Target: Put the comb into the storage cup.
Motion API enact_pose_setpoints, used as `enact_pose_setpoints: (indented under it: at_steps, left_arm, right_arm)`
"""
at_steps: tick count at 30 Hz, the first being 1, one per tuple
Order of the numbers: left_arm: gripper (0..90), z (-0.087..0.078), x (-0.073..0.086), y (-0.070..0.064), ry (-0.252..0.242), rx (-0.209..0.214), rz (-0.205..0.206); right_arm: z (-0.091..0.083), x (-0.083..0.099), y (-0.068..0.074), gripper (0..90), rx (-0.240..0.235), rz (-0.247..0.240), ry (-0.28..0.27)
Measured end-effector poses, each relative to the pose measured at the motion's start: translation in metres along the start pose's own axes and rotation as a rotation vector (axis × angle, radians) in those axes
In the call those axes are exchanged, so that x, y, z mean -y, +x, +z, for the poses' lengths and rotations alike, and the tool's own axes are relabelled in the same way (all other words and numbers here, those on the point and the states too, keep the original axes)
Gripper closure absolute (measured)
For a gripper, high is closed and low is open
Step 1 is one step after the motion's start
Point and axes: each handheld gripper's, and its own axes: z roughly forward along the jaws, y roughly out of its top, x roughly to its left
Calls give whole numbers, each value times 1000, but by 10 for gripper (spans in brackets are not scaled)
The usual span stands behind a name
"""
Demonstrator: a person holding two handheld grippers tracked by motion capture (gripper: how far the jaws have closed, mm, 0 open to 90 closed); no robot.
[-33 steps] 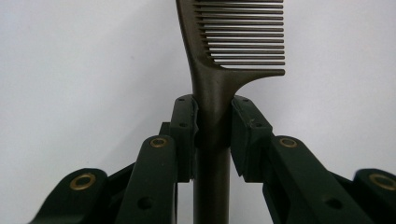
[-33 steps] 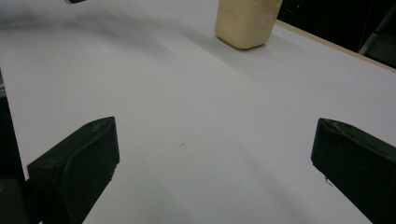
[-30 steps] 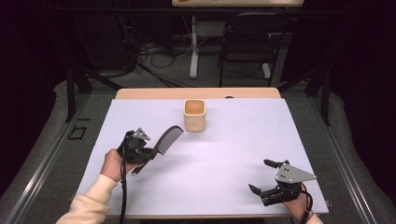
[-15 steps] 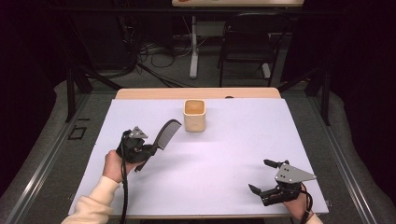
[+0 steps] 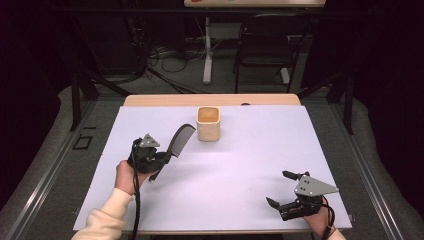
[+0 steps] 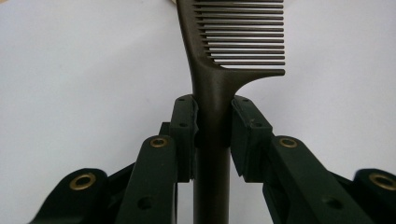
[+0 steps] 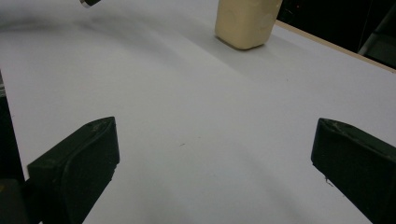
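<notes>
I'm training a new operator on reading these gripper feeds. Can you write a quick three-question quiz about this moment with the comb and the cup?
1. True or false: the left gripper is shut on the handle of the dark comb.
2. Where is the beige cup standing? A) beside the right gripper, B) near the far edge of the white table, C) inside the left gripper's jaws.
3. In a word, how do the right gripper's jaws stand?

Key
1. True: both jaws press the handle, as the left gripper view shows.
2. B.
3. Open, with nothing between them.
</notes>
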Motion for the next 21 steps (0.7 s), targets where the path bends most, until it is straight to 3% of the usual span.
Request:
enact_pose_setpoints:
  at_steps: [21]
  left_arm:
    - [721, 6, -9, -1, -53, -4, 1]
  right_arm:
    - [0, 0, -1, 1, -6, 4, -5]
